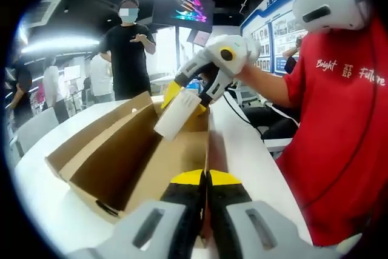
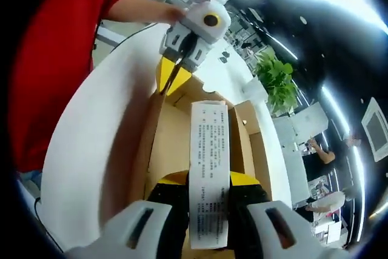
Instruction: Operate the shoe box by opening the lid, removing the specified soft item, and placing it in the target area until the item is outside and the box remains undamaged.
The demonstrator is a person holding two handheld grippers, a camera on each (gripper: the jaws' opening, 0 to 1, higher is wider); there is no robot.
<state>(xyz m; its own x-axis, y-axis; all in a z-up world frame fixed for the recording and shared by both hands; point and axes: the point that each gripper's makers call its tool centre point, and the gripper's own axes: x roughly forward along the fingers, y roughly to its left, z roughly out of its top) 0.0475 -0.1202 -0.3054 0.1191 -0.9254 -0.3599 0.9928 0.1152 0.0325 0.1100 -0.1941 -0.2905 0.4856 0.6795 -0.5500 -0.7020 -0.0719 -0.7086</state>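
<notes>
the right gripper (image 2: 209,189) has its yellow-tipped black jaws closed on a flat white packet (image 2: 209,168) printed with lines of small black text, which stands up between the jaws and reaches out over the open cardboard shoe box (image 2: 167,144). in the left gripper view the same right gripper (image 1: 185,98) comes in from the right, held by a person in a red shirt (image 1: 345,125), and the white packet (image 1: 179,113) hangs tilted from its jaws above the far part of the box, clear of the box floor. the left gripper (image 1: 205,180) has its jaws pressed together on the near edge of the shoe box (image 1: 139,156), pinching the thin cardboard wall where it rises between the yellow tips; in the right gripper view that left gripper (image 2: 173,77) sits at the far end of the box with its jaws closed on the box wall. the box lies open on a white table (image 1: 248,150), its lid flap (image 1: 91,137) folded out to the side, and its brown inside looks bare where it can be seen. beyond the table a person in a black t-shirt (image 1: 127,59) stands with one hand raised. a green potted plant (image 2: 276,80) stands past the table's far side in the right gripper view.
</notes>
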